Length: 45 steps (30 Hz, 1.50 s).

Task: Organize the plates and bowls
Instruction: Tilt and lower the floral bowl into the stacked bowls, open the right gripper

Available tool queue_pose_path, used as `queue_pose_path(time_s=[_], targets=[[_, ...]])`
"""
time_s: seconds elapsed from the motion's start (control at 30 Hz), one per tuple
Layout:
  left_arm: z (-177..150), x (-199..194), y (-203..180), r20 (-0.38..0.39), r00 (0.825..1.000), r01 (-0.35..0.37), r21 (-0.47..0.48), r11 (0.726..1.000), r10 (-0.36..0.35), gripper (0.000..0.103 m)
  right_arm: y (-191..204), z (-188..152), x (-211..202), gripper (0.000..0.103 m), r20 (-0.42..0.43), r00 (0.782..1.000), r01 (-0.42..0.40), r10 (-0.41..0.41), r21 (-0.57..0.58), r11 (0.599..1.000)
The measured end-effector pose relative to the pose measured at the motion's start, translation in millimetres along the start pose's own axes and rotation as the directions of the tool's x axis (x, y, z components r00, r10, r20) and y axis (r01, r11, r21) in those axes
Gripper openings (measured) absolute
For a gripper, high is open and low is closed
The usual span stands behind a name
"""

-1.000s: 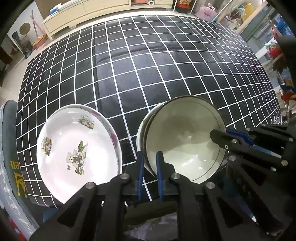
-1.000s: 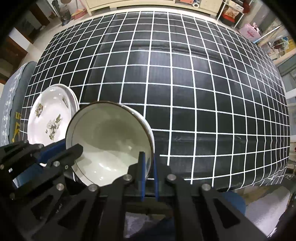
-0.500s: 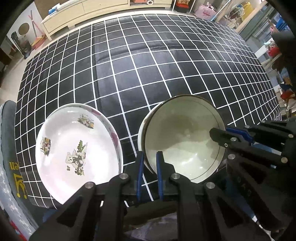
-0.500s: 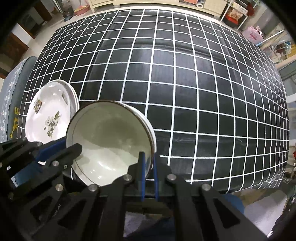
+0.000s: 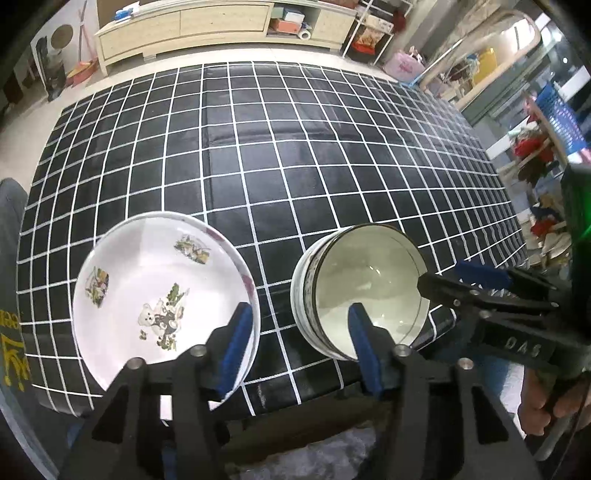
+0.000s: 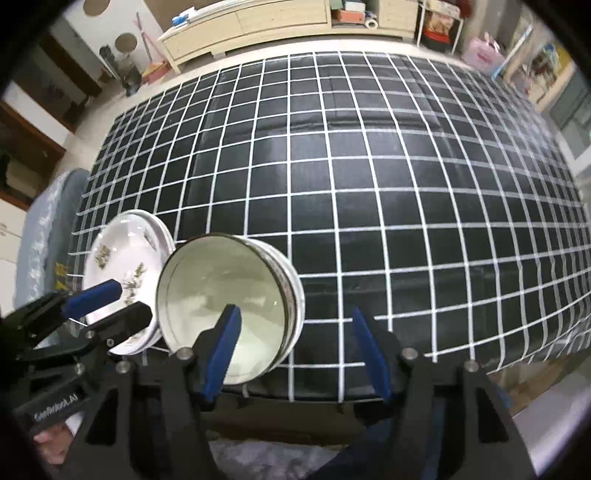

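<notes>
A stack of white bowls [image 5: 365,291] with a dark rim line sits near the table's front edge; it also shows in the right wrist view [image 6: 229,306]. A stack of white plates [image 5: 159,295] with bear pictures lies to its left, also in the right wrist view [image 6: 125,266]. My left gripper [image 5: 299,343] is open, its fingers straddling the gap between plates and bowls. My right gripper [image 6: 295,350] is open at the bowls' right side, holding nothing. Each gripper shows in the other's view.
The table carries a black cloth with a white grid [image 5: 295,147]. A grey seat [image 6: 44,229] stands at the table's left. A long cream cabinet [image 5: 184,26] and cluttered shelves [image 5: 535,110] stand beyond the table.
Both grippers have opened and let go of the bowl rim. They have drawn back toward the front edge, and the bowls now rest on the table.
</notes>
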State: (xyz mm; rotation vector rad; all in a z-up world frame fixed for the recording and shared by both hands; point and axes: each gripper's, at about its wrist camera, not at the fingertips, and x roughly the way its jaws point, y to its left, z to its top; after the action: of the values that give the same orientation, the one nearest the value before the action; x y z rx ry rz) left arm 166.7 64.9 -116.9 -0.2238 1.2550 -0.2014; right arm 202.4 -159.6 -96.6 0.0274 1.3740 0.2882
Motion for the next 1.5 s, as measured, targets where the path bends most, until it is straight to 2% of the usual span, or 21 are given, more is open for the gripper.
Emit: queue_pose_path(time_s=[0.1,0.27,0.37,0.53,0.77,1.07,1.37,1.5], targets=[[-5.7,2.6,4.3,0.001,0.999,0.054,-0.015,0.998,-0.054,0.061,-4.0,-3.8,-1.8,0.068,0.013,1.0,-0.028,0.028,0.034,0.999],[-15.7,16.6,4.6,-0.029,0.995,0.098,-0.021,0.995,-0.099,0.062,-4.1,-8.3,13.8,0.068,-0.013,0.999,-0.044,0.045,0.057,0.997],[-13.9,29.9,4.3,-0.071,0.989,0.129,-0.017,0.991,-0.13,0.062,-3.8,-7.9,23.9,0.068,-0.013,0.996,-0.082,0.083,0.086,0.993],[-8.6,45.9,-2.8,-0.083,0.985,0.155,0.018,0.988,-0.153,0.062,-2.9,-3.8,42.2,0.068,-0.023,0.996,-0.081,0.084,0.112,0.99],[-1.9,71.7,-11.1,-0.121,0.98,0.162,0.025,0.987,-0.158,0.062,-8.5,0.3,62.4,0.068,-0.054,0.993,-0.093,0.102,0.15,0.984],[-3.4,88.2,-1.3,-0.141,0.975,0.178,0.009,0.984,-0.174,0.062,-18.3,3.9,70.9,0.068,-0.06,0.986,-0.144,0.158,0.194,0.97],[-7.2,98.5,-13.2,-0.137,0.983,0.13,0.057,0.99,-0.122,0.062,-12.0,7.2,74.7,0.067,-0.063,0.981,-0.174,0.186,0.158,0.972],[-6.1,100.0,-15.2,-0.132,0.984,0.129,0.043,0.991,-0.122,0.062,-11.1,8.5,78.3,0.067,-0.064,0.977,-0.188,0.202,0.174,0.967]])
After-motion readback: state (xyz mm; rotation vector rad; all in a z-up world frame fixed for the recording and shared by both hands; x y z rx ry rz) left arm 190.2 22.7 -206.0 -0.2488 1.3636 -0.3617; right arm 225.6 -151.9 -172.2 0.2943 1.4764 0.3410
